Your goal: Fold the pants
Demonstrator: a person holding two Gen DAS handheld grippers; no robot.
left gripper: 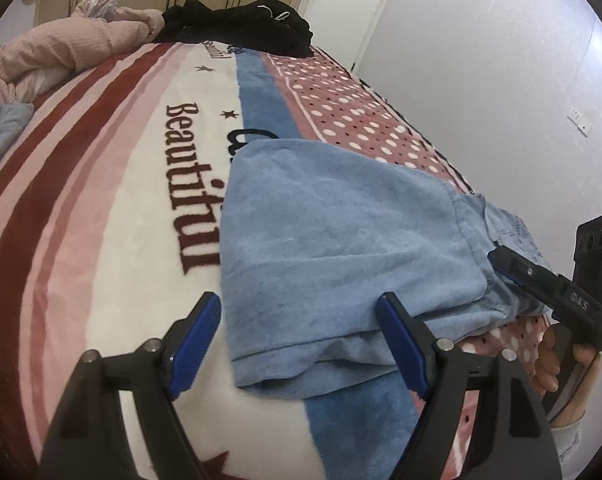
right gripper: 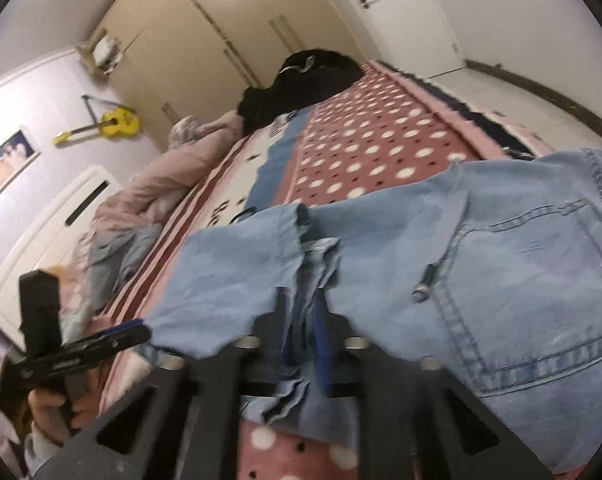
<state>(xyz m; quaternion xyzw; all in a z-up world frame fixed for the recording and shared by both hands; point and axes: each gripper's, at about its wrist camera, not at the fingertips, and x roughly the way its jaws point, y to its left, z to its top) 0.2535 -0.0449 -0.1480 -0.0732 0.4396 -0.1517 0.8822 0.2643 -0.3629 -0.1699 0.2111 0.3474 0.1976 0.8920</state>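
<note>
Light blue denim pants lie partly folded on the patterned bed blanket. My left gripper is open, its blue-padded fingers spread on either side of the pants' near hem corner, just above the blanket. My right gripper is shut on bunched denim at the pants' edge, beside the back pocket. The right gripper also shows in the left wrist view, at the pants' right edge. The left gripper shows in the right wrist view, at the pants' left corner.
A black garment pile lies at the far end of the bed. A pink duvet is heaped at the far left. The bed's right edge runs along a white wall. Wardrobe doors stand behind the bed.
</note>
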